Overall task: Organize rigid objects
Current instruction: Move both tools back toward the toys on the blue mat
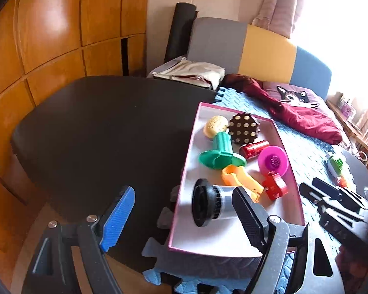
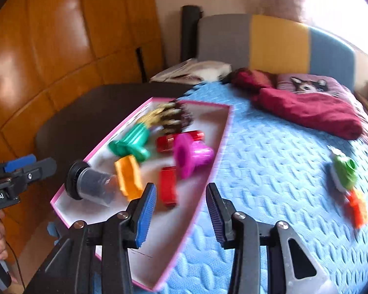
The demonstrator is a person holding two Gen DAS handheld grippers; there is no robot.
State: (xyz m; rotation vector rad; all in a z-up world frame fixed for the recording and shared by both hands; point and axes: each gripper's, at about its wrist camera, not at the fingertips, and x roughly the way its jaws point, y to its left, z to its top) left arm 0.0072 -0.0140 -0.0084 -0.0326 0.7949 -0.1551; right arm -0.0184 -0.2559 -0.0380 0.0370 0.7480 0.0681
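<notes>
A pink-rimmed white box (image 1: pixel 184 191) (image 2: pixel 223 132) holds several toys: a green piece (image 1: pixel 218 152) (image 2: pixel 132 142), a dotted brown disc (image 1: pixel 244 127), a red cylinder (image 1: pixel 254 149) (image 2: pixel 166 142), a magenta funnel (image 1: pixel 273 163) (image 2: pixel 191 155), an orange piece (image 1: pixel 240 181) (image 2: pixel 127 178), a red block (image 1: pixel 274 186) (image 2: pixel 168 186) and a black-capped clear jar (image 1: pixel 208 205) (image 2: pixel 90 183). My left gripper (image 1: pixel 181 218) (image 2: pixel 29 165) is open and empty by the box's near left corner. My right gripper (image 2: pixel 181 215) (image 1: pixel 336 196) is open and empty over the box's right rim. A green-and-white toy (image 2: pixel 343 174) (image 1: pixel 335 165) and an orange toy (image 2: pixel 358 208) lie on the mat, right.
A blue foam mat (image 2: pixel 282 166) covers the right side of the dark table (image 1: pixel 98 127). A maroon cloth (image 2: pixel 311 112), a cat cushion (image 1: pixel 294 96) and a beige bag (image 1: pixel 191 73) lie at the back. A wooden wardrobe (image 1: pixel 49 36) stands left.
</notes>
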